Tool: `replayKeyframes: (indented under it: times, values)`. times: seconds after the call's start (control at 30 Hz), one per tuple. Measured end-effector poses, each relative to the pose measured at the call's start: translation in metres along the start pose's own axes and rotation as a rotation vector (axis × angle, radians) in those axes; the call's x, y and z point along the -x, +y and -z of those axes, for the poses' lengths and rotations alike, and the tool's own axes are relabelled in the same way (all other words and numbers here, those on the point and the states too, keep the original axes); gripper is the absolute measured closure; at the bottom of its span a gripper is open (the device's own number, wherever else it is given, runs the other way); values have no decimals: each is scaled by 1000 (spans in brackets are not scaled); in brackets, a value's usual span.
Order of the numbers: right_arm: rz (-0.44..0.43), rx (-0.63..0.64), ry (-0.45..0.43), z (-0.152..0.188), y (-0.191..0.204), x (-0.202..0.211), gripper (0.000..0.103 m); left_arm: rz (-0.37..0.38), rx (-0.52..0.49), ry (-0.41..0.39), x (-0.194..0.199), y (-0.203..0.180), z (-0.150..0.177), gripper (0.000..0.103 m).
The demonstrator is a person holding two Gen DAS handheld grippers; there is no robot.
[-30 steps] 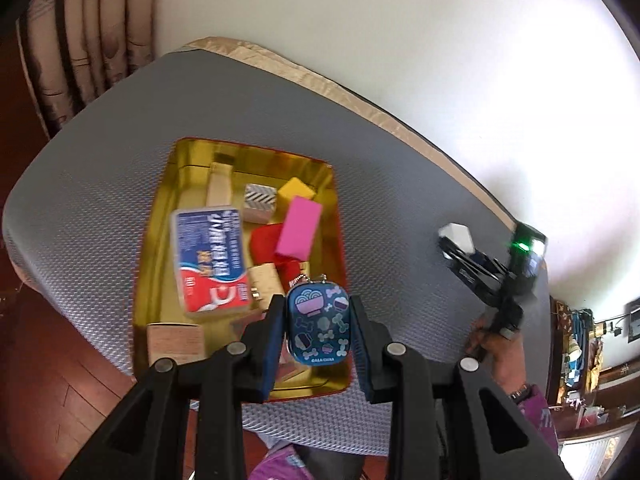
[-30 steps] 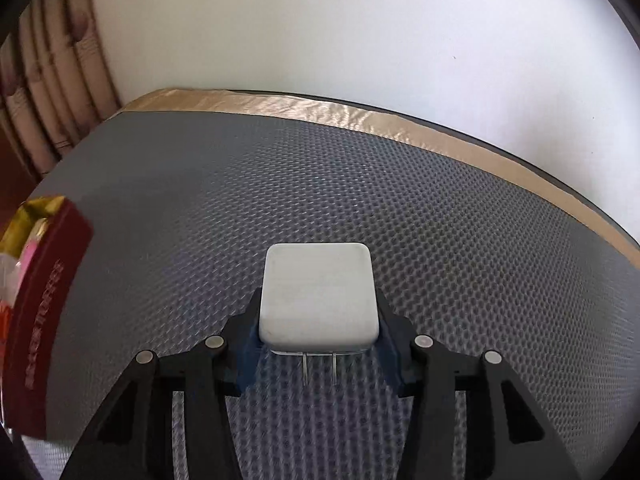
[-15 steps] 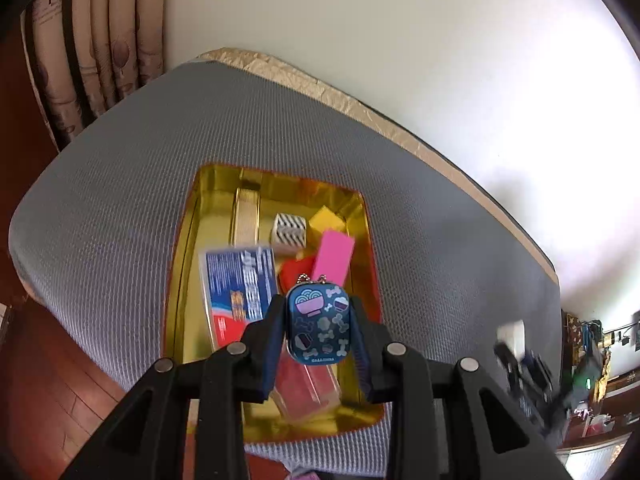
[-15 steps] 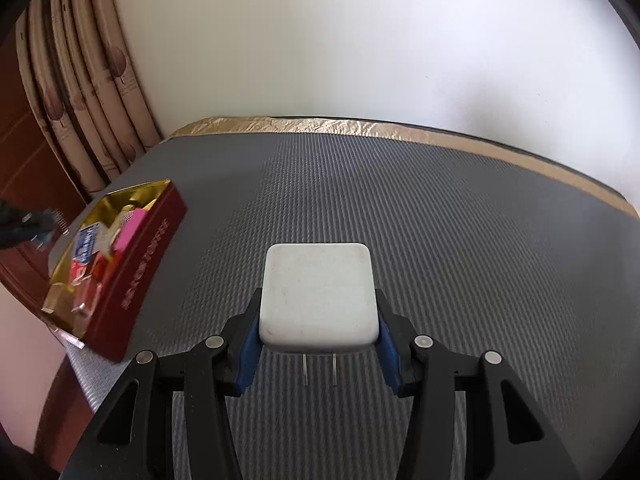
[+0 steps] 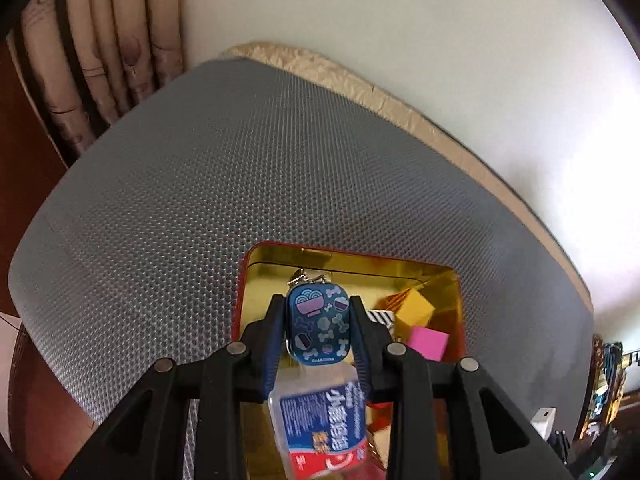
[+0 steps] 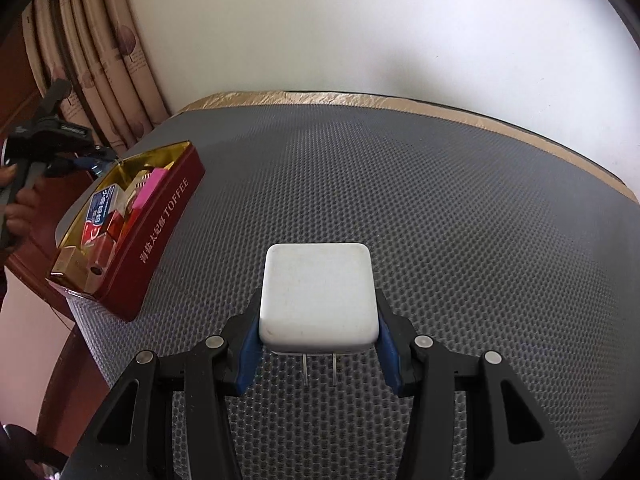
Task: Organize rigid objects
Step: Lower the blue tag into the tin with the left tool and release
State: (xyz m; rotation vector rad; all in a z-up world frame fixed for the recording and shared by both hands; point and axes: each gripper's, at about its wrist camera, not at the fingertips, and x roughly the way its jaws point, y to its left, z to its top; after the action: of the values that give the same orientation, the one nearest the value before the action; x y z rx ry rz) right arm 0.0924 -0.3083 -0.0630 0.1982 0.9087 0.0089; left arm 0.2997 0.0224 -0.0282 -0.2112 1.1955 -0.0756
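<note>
My left gripper (image 5: 318, 326) is shut on a small blue patterned case (image 5: 319, 324) with a metal clasp, held over the far end of a red tin (image 5: 244, 280) with a gold inside. The tin holds a blue and red box (image 5: 324, 420), a yellow block (image 5: 416, 304), a pink block (image 5: 430, 342) and a striped cube (image 5: 382, 316). My right gripper (image 6: 318, 334) is shut on a white plug adapter (image 6: 318, 296), prongs toward the camera, above the grey mat. In the right wrist view the tin (image 6: 160, 224) sits at the left, with the left gripper (image 6: 94, 162) over its far corner.
The grey honeycomb mat (image 6: 440, 220) covers the table, edged with tan tape (image 6: 360, 98) at the wall. Curtains (image 5: 112, 52) hang at the back left. The table edge and wooden floor (image 5: 24, 168) lie left of the tin. A hand (image 6: 18, 208) holds the left tool.
The left gripper carried the blue case across the tin to its far end and dropped lower. The right gripper drew back from the tin with the adapter, so the whole tin shows.
</note>
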Motion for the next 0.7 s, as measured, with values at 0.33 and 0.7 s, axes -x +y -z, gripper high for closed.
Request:
replayKeyframes:
  times: [0.33, 0.7]
  values:
    - [-2, 13, 19, -3, 4, -5, 57, -62, -34, 0, -22, 1, 1, 72]
    - [-9, 20, 26, -4, 13, -7, 57, -132, -101, -25, -26, -8, 2, 68]
